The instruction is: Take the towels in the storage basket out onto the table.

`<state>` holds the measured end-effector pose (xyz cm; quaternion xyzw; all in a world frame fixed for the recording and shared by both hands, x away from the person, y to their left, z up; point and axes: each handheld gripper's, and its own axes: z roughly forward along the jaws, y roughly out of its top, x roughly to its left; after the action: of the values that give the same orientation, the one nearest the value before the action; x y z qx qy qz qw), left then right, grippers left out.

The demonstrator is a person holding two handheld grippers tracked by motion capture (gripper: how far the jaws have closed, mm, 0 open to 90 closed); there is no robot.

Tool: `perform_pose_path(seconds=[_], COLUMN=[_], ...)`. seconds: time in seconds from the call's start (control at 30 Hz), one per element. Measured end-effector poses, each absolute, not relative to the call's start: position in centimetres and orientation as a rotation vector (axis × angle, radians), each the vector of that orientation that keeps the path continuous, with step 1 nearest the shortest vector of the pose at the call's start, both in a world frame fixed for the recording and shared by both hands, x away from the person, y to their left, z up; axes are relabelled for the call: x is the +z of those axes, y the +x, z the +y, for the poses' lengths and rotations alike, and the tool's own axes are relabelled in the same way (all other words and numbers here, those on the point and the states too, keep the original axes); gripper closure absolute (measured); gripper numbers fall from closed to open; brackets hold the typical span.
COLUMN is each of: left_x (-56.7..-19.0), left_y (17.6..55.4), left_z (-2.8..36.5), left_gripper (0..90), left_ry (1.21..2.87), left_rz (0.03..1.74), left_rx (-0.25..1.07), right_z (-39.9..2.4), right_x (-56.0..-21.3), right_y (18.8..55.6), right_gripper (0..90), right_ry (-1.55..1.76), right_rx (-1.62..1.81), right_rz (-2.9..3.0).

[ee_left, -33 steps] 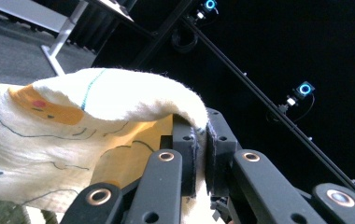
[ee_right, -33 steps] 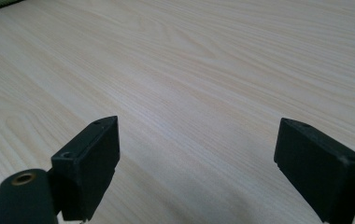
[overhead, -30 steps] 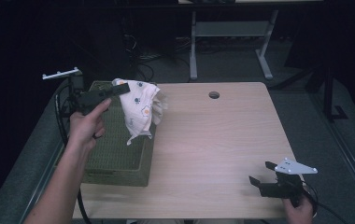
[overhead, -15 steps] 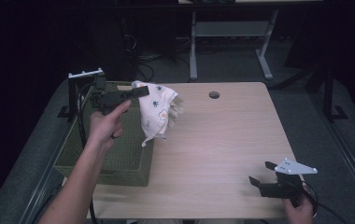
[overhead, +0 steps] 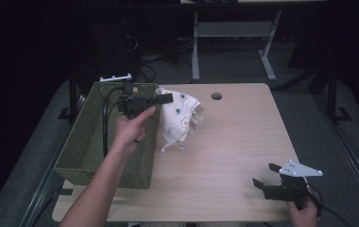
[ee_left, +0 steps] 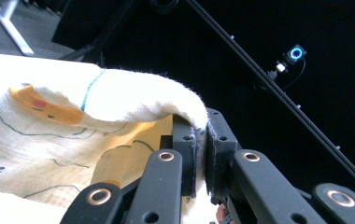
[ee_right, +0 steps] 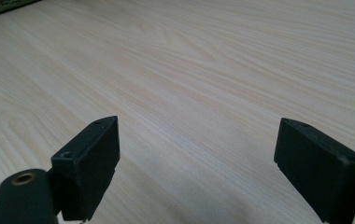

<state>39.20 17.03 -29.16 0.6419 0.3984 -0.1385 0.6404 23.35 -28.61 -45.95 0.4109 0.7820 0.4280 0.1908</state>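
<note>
My left gripper [ee_left: 199, 154] has its jaws pinched together on a fold of the printed cloth [overhead: 180, 118], which hangs from the grip just beside the green basket [overhead: 85, 151], its lower end trailing onto the wooden table [overhead: 243, 142]. The cloth's long axis runs downward from the jaws, on the table side of the basket's rim. My left hand [overhead: 130, 127] is at the cloth; my right gripper [ee_right: 194, 163] rests well apart at the near right corner, jaws spread wide over bare wood, holding nothing.
</note>
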Motion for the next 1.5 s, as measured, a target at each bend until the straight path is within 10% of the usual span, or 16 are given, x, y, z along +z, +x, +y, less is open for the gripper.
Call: perform_pose_path(seconds=[1.5], left_x=[-40.8], left_y=[39.4], left_z=[6.4], left_gripper=[84.6], left_ry=[1.569], left_rz=[1.054], left_rx=[-0.298], right_z=[-28.8], right_x=[-45.7], right_y=[23.2], right_gripper=[14.0], right_ry=[1.139], right_rx=[1.217], right_rz=[2.190])
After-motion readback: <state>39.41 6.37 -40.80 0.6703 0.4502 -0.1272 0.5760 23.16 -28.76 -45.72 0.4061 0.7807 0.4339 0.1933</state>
